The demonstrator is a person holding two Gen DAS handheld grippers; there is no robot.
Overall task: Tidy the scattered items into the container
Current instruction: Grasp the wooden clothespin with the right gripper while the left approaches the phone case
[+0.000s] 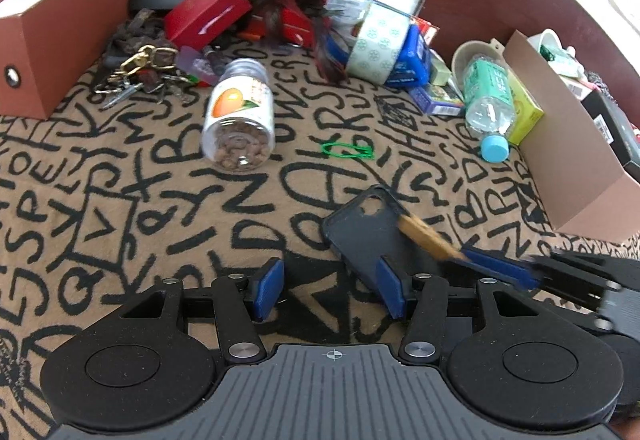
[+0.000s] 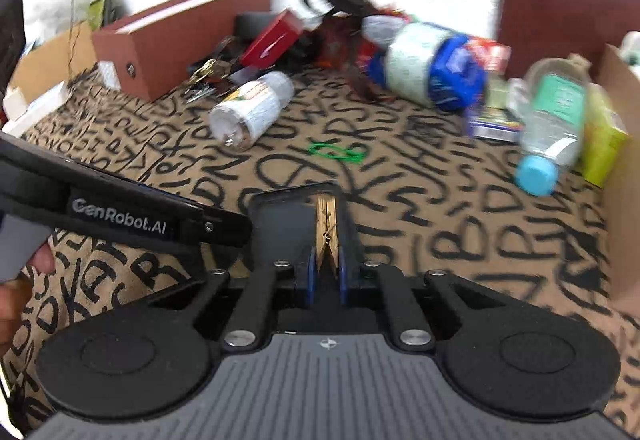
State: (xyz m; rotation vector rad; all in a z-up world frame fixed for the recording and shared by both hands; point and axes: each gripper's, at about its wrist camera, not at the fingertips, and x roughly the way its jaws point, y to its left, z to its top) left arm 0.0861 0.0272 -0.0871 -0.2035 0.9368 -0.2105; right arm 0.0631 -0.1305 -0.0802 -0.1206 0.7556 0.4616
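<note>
Right gripper (image 2: 325,272) is clamped on a wooden clothespin (image 2: 327,232), its blue pads pressing the peg's near end from both sides while the far end points forward over a dark phone case (image 2: 280,224) lying flat on the cloth. Left gripper (image 1: 328,290) stands with its jaws apart, gripping nothing; the near corner of the phone case (image 1: 360,236) reaches up to its right pad, and whether they touch cannot be told. Seen from the left wrist, the right gripper (image 1: 496,268) enters from the right edge with the clothespin (image 1: 426,238) slanted across the case. Legible writing: "GenRobot.AI" in pale letters on the black side of the left gripper's body (image 2: 120,220), seen from the right wrist. The bench covering (image 1: 120,200) is a tan cloth printed all over with black hand-drawn letters. Clothespin: light wood, two slim halves joined by a metal spring near mid-length. Phone case: black, matte, rectangular with rounded corners and a camera cut-out near one far corner. Beyond lie a clear jar (image 1: 240,116) with an orange-fruit label, on its side, and a green rubber band (image 1: 346,151).
</note>
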